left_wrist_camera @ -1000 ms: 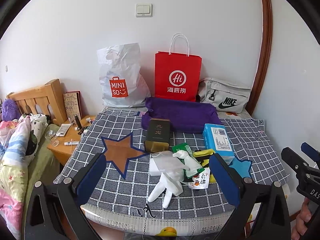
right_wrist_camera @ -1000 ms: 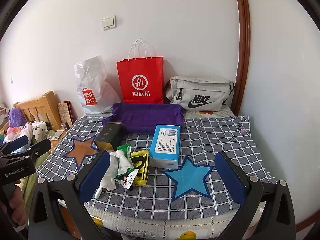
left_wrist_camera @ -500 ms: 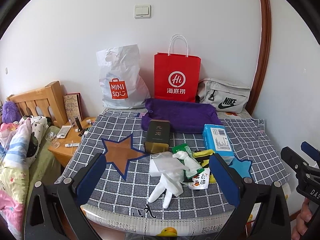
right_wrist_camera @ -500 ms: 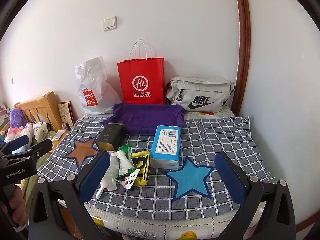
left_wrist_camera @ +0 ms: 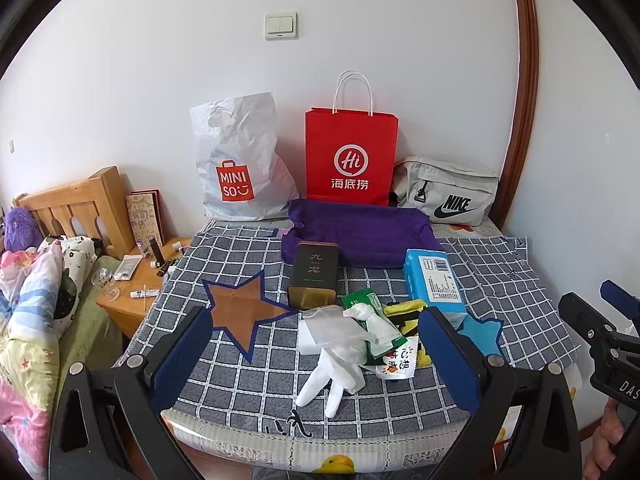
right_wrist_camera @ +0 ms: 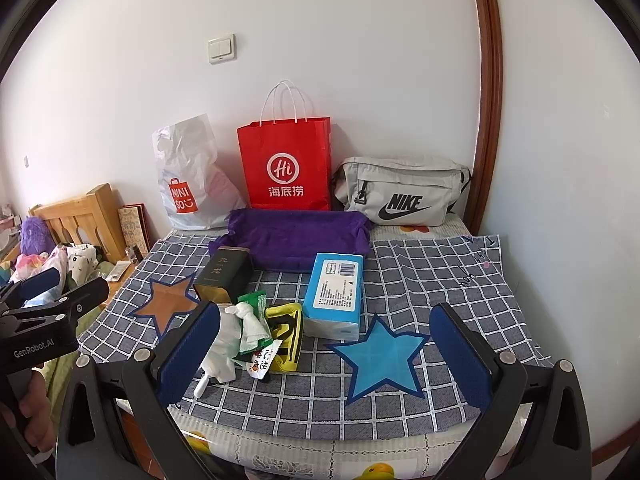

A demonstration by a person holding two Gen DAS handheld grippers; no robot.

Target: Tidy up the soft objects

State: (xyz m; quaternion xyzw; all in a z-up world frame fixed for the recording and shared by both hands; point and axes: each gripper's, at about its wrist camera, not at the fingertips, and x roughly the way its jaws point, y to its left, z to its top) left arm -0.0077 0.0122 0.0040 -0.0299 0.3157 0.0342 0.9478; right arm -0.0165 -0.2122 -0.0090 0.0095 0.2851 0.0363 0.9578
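Left wrist view shows nothing sorted yet: the white glove (left_wrist_camera: 340,356), wrappers and blue tissue pack (left_wrist_camera: 432,280) lie heaped in front of the purple towel (left_wrist_camera: 360,232), both the left gripper (left_wrist_camera: 316,364) and right gripper (right_wrist_camera: 324,356) hanging agape, empty.

1. We read "MINISO" in white on an orange bag-shaped logo on the white plastic bag (left_wrist_camera: 236,168) against the wall.
2. The red paper bag (left_wrist_camera: 351,160) carries a white circle with "Hi" and the characters "海底捞" beneath it.
3. The grey waist bag (right_wrist_camera: 400,192) shows "NIKE" in black above a swoosh.
4. The dark tin (left_wrist_camera: 314,274) bears the gold characters "九龙".
5. The small white sachet (left_wrist_camera: 398,362) shows "心想"; its remaining characters are hidden from us.
6. The other handheld gripper (right_wrist_camera: 44,328), seen from the right wrist camera, reads "GenRobot.AI".
7. The blue tissue pack (right_wrist_camera: 336,292) has a barcode; we cannot make out its small print.
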